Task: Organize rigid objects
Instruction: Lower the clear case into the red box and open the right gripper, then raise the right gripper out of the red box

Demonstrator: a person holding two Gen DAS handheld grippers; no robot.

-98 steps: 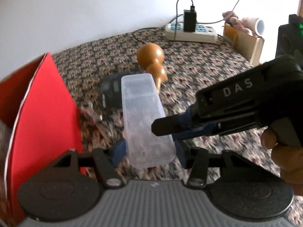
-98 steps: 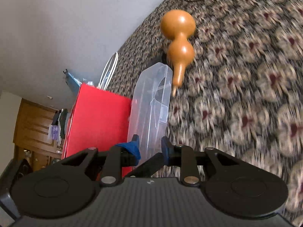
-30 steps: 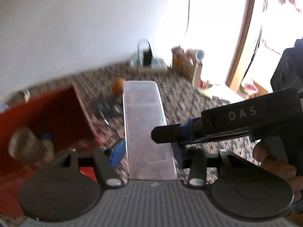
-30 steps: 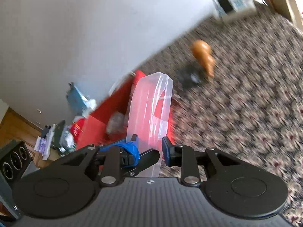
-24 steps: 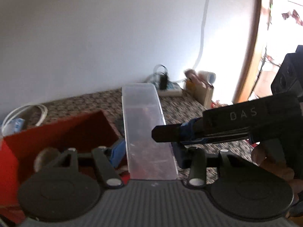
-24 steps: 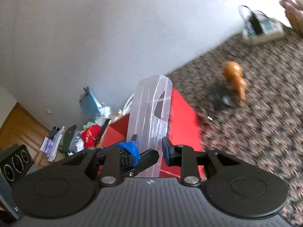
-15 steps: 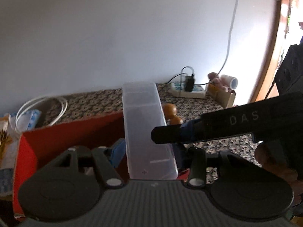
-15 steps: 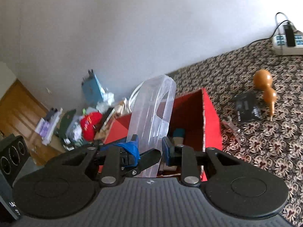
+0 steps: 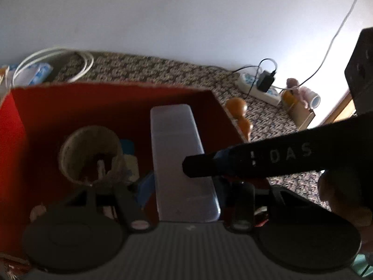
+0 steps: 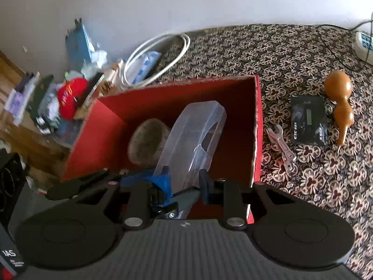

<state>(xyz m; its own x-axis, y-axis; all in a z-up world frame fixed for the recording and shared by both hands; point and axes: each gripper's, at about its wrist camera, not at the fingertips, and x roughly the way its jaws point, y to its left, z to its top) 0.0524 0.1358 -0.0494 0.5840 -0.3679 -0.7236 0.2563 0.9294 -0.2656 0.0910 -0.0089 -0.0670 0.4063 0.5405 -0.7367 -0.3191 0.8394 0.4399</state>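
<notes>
A long clear plastic container (image 9: pixel 177 154) hangs tilted over the open red box (image 9: pixel 116 98), its far end down inside. My left gripper (image 9: pixel 184 186) is shut across the container's near end. In the right wrist view my right gripper (image 10: pixel 184 182) pinches a side wall of the container (image 10: pixel 198 135). Its jaws are closing, with the wall between the pads. One right finger (image 9: pixel 205 165) crosses the container from the right. The box holds a cloudy glass jar (image 10: pixel 149 142) beside the container.
On the patterned cloth right of the red box (image 10: pixel 256 116) lie a small wrench (image 10: pixel 279 147), a black card-like device (image 10: pixel 307 119) and a brown gourd (image 10: pixel 340 102). A white cable coil (image 10: pixel 158 53) and clutter sit behind the box. A power strip (image 9: pixel 258 88) lies far right.
Both grippers carried the container from above the cloth to over the red box and tipped it down. Its far end now sits inside the box beside the jar.
</notes>
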